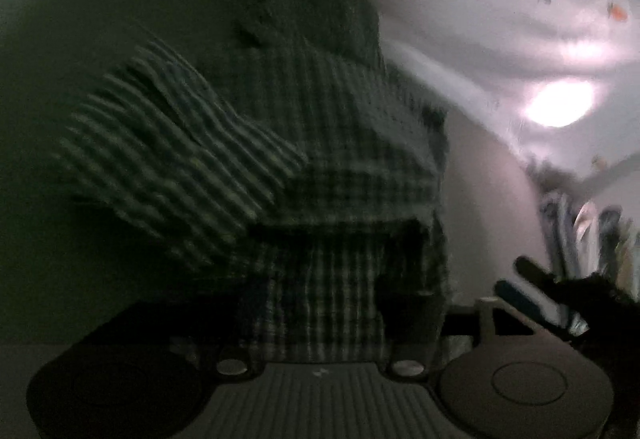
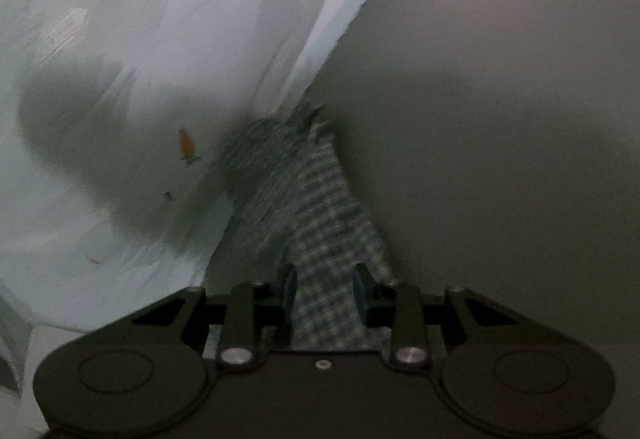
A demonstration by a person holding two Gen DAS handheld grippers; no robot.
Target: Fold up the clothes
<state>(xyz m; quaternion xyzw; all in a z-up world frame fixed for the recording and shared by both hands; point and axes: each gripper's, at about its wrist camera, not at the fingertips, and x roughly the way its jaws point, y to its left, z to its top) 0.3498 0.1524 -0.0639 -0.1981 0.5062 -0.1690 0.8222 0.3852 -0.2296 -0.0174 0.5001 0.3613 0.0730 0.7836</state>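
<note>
both tools, left tool point(image 1: 320, 319) and right tool point(image 2: 324, 295), grip the plaid garment point(image 2: 320, 207) bunched between their fingers

A bedroom in a home, dimly lit.

A pale bed sheet point(image 2: 120, 39) printed with small orange carrots point(image 2: 186, 145) spreads in creases beside a plain wall point(image 2: 500, 119). At the left-wrist view's right edge, hanging clothes point(image 1: 588, 235) crowd together, and a bright lamp glare point(image 1: 560, 103) reflects off the sheet.
</note>
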